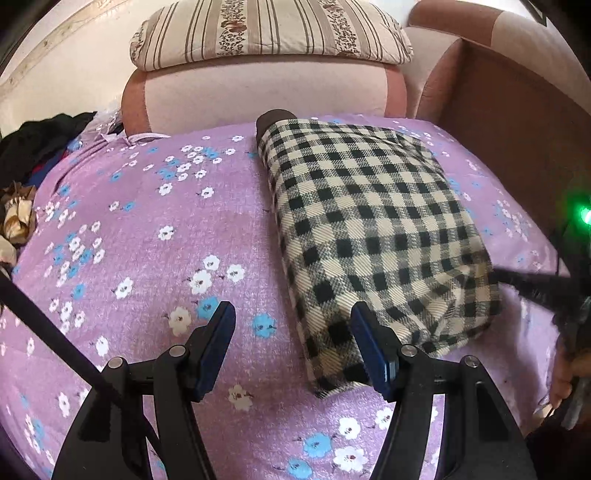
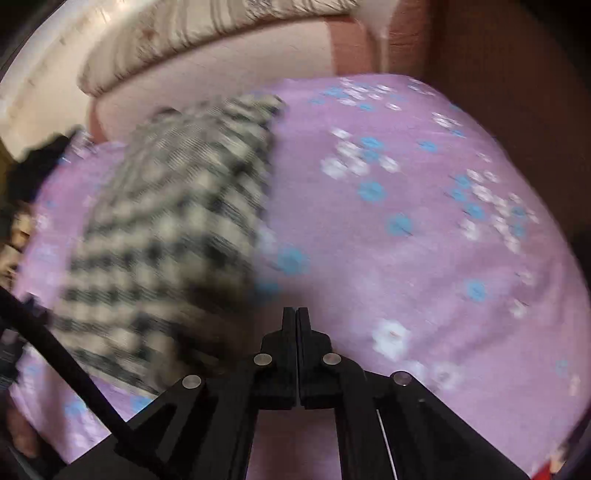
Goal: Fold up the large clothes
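We hold the left gripper point(image 1: 291, 325) with its jaws standing wide and empty, and the folded checked garment point(image 1: 373, 236) lies on the purple flowered bedspread point(image 1: 147, 236), its near corner running in behind the right-hand blue pad. Our right gripper point(image 2: 297, 314) has its jaws pressed together on nothing. In its blurred view the garment sits left of them, its edges hard to make out.

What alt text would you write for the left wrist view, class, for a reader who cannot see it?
A folded black-and-cream checked garment lies on a purple floral bedspread, its near corner between the open fingers of the left gripper, which do not press on it. Behind stands a pink sofa back topped by a striped cushion; dark clothes are heaped at far left.
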The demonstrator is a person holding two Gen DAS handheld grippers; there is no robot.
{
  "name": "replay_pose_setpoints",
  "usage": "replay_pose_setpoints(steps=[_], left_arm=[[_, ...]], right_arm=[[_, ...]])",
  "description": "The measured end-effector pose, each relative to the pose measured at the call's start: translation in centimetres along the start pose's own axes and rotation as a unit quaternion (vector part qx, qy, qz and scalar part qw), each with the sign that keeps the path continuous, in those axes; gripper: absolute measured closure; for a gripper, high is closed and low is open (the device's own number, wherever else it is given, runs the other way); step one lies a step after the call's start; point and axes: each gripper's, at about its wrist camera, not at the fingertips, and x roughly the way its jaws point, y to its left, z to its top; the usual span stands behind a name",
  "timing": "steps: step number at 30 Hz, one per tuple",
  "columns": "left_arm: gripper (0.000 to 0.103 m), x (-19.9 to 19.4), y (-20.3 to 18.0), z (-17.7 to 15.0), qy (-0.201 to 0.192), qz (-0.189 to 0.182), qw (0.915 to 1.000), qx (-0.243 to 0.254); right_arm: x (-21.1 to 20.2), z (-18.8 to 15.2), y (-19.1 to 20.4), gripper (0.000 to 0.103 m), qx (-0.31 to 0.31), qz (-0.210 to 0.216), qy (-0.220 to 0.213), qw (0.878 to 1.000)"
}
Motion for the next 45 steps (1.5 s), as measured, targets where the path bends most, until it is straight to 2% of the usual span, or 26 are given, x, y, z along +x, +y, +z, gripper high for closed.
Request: replay_pose_setpoints(steps=[2, 4, 6, 11, 14, 16, 18, 19, 21, 25, 26, 29, 34, 37, 39, 40, 42, 45], left_arm=[[0.039, -0.1, 0.3, -0.3, -0.003, -0.011, 0.9999, -0.013], [0.039, 0.0, 0.6, -0.6, -0.004, -0.011, 0.9996, -0.027], [0.039, 0.1, 0.5, -0.8, -0.007, -0.010, 0.9996, -0.027], [0.039, 1.9, -0.7, -1.2, 0.009, 0.010, 0.9998, 0.015], [0.038, 2.9, -1.3, -2.0, 0.021, 0.022, 0.9988, 0.040], [0.038, 2.8, -1.2, -2.4, 0.017, 0.021, 0.9987, 0.043], [0.038, 2.5, -1.0, -2.7, 0.017, 0.015, 0.9988, 0.044], [0.037, 2.4, -0.8, -2.8, 0.018, 0.012, 0.9988, 0.045], [0.035, 1.9, -0.1, -2.8, 0.019, 0.005, 0.9990, 0.041], [0.035, 0.6, 1.8, -2.4, 0.028, -0.021, 0.9994, 0.009], [0.035, 0.2, 2.4, -2.3, 0.026, -0.023, 0.9994, 0.000], [0.035, -0.8, 3.8, -2.2, 0.014, -0.020, 0.9996, -0.014], [0.035, -1.4, 4.7, -2.1, 0.000, 0.004, 0.9998, -0.021], [0.032, -0.9, 5.3, -1.3, 0.012, -0.019, 0.9988, -0.043], [0.031, -0.3, 6.0, -0.3, 0.023, -0.049, 0.9960, -0.072], [0.030, 0.1, 6.3, 0.3, 0.028, -0.066, 0.9935, -0.088], [0.026, 0.9, 6.6, 1.5, 0.033, -0.089, 0.9897, -0.107], [0.025, 2.7, 6.4, 3.8, 0.033, -0.111, 0.9873, -0.110]], right_arm=[[-0.8, -1.5, -1.1, 0.102, 0.032, 0.026, 0.007, 0.999], [-2.2, -2.8, -2.1, 0.102, 0.055, 0.047, -0.004, 0.997], [-3.6, -4.0, -2.8, 0.093, 0.070, 0.052, -0.025, 0.996], [-5.2, -5.0, -1.2, 0.090, 0.068, 0.059, -0.066, 0.994], [-4.6, -4.5, 0.4, 0.090, 0.054, 0.064, -0.064, 0.994], [-3.2, -4.4, 1.1, 0.090, 0.048, 0.054, -0.041, 0.997], [-1.2, -4.4, 1.2, 0.091, 0.038, 0.009, 0.001, 0.999], [-0.7, -4.6, 0.9, 0.092, 0.036, 0.000, 0.009, 0.999], [-1.4, -4.5, 0.3, 0.092, 0.046, 0.005, 0.004, 0.999], [-3.3, -4.5, -0.4, 0.090, 0.031, -0.021, -0.017, 0.999], [-3.8, -4.5, -0.9, 0.086, 0.035, -0.021, -0.026, 0.999], [-4.9, -4.9, -2.3, 0.081, 0.059, -0.001, -0.054, 0.997], [-4.5, -4.4, -3.5, 0.080, 0.103, 0.035, -0.067, 0.992], [-4.5, -3.7, -3.9, 0.064, 0.125, 0.063, -0.080, 0.987], [-5.0, -2.3, -4.6, 0.047, 0.145, 0.079, -0.096, 0.982], [-5.2, -1.6, -4.8, 0.042, 0.154, 0.085, -0.102, 0.979], [-5.0, 0.3, -5.8, 0.027, 0.166, 0.112, -0.115, 0.973], [-2.6, 3.5, -6.5, 0.025, 0.166, 0.140, -0.097, 0.971]])
